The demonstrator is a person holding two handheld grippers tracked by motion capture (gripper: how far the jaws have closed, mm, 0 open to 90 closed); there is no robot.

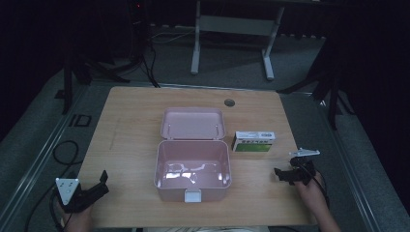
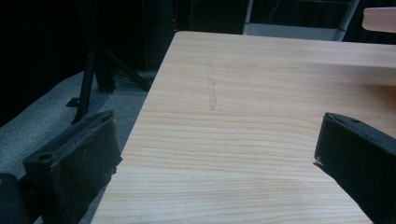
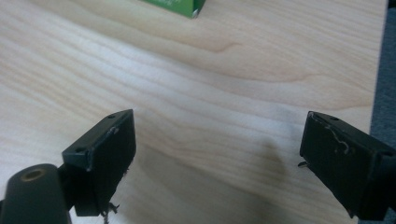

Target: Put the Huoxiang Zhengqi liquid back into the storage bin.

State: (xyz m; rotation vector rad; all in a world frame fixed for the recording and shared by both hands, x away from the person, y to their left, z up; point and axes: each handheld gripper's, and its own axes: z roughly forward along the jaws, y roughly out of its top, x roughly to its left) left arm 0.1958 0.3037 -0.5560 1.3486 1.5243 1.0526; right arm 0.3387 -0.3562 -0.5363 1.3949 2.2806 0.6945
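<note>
An open pink plastic box [image 1: 192, 169] sits mid-way on the light wooden table [image 1: 130, 125], with a green-and-white carton [image 1: 253, 141] just beside it. The left gripper [image 1: 102, 181] and right gripper [image 1: 280, 173] hover at the near corners, jaws spread and empty.

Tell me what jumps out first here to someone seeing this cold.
The open pink box at the table's centre, empty, its lid laid flat behind it. Just right of it lies a small green-and-white carton. The left gripper and right gripper wait at the near corners, jaws apart and holding nothing.
</note>
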